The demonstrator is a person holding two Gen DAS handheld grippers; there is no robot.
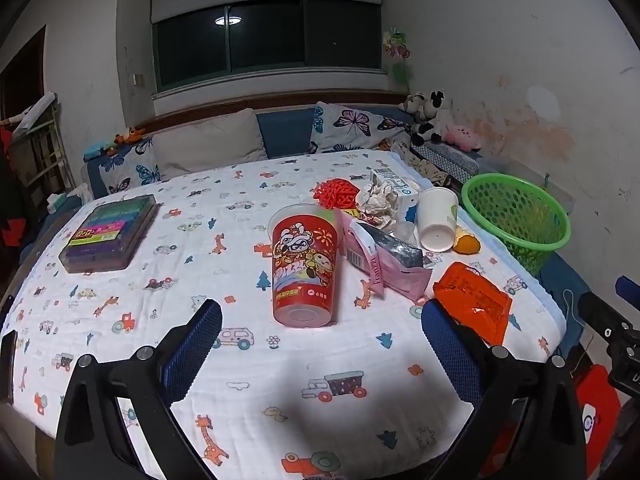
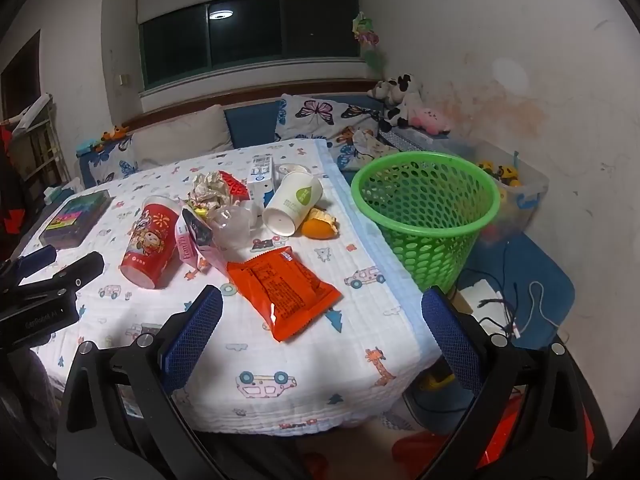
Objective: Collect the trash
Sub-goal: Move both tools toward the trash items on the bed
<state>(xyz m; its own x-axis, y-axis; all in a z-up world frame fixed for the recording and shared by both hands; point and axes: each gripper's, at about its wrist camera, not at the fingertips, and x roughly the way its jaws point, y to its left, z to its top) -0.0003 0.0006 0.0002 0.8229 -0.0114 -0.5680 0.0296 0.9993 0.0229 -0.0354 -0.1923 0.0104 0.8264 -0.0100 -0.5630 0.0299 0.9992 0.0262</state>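
While both grippers' fingers (image 1: 208, 344) (image 2: 448, 336) gape empty, two cups (image 1: 306, 268) (image 2: 294, 206), one basket (image 2: 428, 208).

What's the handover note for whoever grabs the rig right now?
Left gripper: open, empty, hovering short of the red printed cup.
Right gripper: open, empty, hovering by the orange snack wrapper.
Green basket: off the table's right edge; no trash visible inside.
On the table: red cup and white paper cup both on their sides, pink wrapper, crumpled paper, clear plastic, small carton, orange peel.
Done: nothing collected yet.
Left: move every piece into the basket. The marker case probably isn't trash.
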